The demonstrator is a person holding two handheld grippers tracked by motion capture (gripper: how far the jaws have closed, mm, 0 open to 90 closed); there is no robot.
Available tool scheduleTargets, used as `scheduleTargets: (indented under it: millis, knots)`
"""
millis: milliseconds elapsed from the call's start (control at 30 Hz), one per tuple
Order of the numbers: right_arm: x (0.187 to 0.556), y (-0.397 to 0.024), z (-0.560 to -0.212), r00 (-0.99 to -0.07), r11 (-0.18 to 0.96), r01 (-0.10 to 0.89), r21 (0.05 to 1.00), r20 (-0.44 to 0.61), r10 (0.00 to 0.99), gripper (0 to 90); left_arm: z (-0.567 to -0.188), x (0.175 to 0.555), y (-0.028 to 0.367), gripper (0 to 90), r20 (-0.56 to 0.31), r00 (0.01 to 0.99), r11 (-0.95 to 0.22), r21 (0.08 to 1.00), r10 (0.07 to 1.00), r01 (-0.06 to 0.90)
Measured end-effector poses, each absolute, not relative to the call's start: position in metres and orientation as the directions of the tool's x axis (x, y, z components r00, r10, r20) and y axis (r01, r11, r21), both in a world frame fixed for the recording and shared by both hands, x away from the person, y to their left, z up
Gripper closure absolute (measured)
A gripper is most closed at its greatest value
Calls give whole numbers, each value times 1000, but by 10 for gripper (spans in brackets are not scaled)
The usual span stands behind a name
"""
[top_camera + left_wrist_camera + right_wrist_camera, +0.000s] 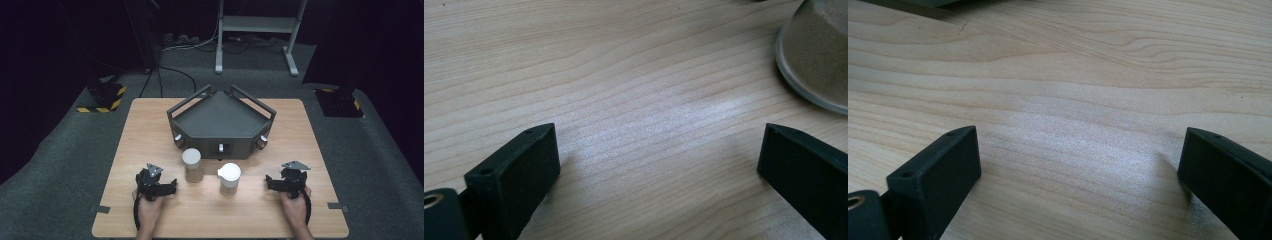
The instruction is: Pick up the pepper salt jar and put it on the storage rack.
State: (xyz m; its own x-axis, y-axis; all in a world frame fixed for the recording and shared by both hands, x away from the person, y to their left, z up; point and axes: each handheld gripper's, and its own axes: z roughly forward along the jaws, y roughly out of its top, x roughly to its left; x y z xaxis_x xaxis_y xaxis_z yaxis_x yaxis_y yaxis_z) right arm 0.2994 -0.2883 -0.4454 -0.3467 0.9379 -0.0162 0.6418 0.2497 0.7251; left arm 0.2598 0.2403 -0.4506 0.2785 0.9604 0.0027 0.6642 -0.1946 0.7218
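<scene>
I have the left gripper (172, 186) resting on the tabletop (150, 130), nearer my edge than the dark angular tray (220, 120) and off toward its left corner, with the person's hand behind it. Its jaws stand wide apart with nothing but bare wood between them, as the left gripper view makes plain (the two black jaw blocks sit at opposite edges of that picture). The right gripper (268, 182) lies likewise on my side of the tray, off toward its right corner, and its jaws are spread just as wide over bare wood grain in the right gripper view. Between the two grippers, directly in front of the tray's near wall, stand two upright containers. The tall cylindrical jar (192, 165) with a white lid and sandy contents is just in front of the tray's left front corner; its rounded base (816, 55) shows beyond the left gripper's jaws, apart from them. The white-lidded pitcher jar (229, 179), with a small spout on its lid, stands just right of the first jar and slightly farther from the tray. Neither container touches the tray or a gripper.
</scene>
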Motion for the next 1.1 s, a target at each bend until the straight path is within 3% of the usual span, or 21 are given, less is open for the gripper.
scheduleTargets:
  millis: [1100]
  knots:
    - [299, -289, -445, -346, 249, 641, 726, -16, 938, 36, -442, 271, 240, 3, -1, 301, -219, 685, 954, 695]
